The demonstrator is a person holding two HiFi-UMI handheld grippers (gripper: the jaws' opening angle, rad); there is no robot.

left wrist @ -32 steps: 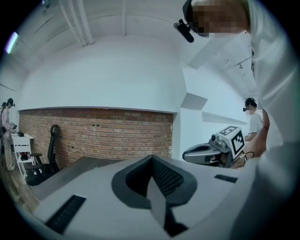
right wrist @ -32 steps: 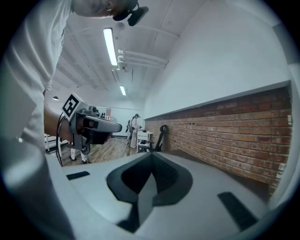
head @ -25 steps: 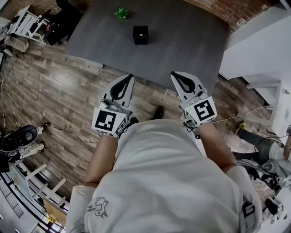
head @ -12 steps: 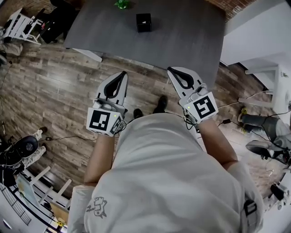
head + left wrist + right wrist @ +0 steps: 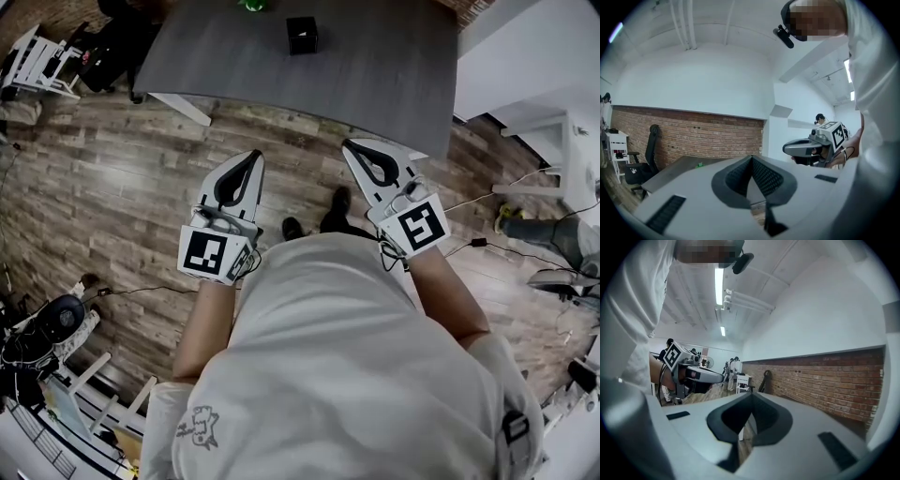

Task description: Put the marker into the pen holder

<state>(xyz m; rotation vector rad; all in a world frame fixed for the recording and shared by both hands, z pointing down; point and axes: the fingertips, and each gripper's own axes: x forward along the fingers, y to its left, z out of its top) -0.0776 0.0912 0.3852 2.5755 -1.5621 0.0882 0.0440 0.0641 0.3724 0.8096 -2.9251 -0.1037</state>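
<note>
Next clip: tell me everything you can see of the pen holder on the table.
The pen holder is a small black box, square from above and matt-looking. It stands upright on the dark grey table, towards its far side. A pale speck shows at its top; what that is cannot be told. A green thing lies apart from it, to its left. Nothing but the table touches it.

Lab-like workroom: brick wall (image 5: 693,136), plank floor (image 5: 112,187), grey table (image 5: 375,66), trailing cables (image 5: 511,251), ceiling strip lights (image 5: 718,286).
</note>
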